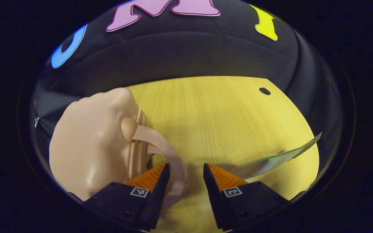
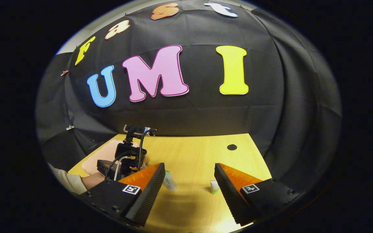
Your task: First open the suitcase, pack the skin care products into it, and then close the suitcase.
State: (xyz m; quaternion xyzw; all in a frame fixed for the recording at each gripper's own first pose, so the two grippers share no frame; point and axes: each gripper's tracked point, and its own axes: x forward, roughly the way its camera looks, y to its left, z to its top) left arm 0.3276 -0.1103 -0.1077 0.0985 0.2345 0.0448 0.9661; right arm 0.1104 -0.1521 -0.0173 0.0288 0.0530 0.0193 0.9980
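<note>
The suitcase [image 1: 89, 145] is a small, glossy, pale pink case that sits closed on the left part of the wooden table [image 1: 225, 116], with its strap handle [image 1: 170, 155] arching off the edge that faces the camera. In the left gripper view the left gripper [image 1: 183, 171] is wide open and holds nothing. Its left finger is beside the seam of the case, and the handle loop curves down between the two fingers. A thin, flat, greenish packet [image 1: 280, 158] lies on the table just to the right; it is too blurred to name with confidence, though it may be one of the skin care products.

In the right gripper view the right gripper [image 2: 189, 181] is also spread wide and empty, held well back over the near side of the table. Between its fingers, farther off, lie a small tube [image 2: 169, 181] and a small pale bottle [image 2: 214, 187], both apart from the case.

The step in hand appears to be opening the suitcase. To do it well, the left gripper should close squarely on the handle or on the lid's edge, not on the slick shell, which would likely slip. The lift should follow the hinge in an arc. The case looks light, so the right gripper could steady its base to stop it sliding.
</note>
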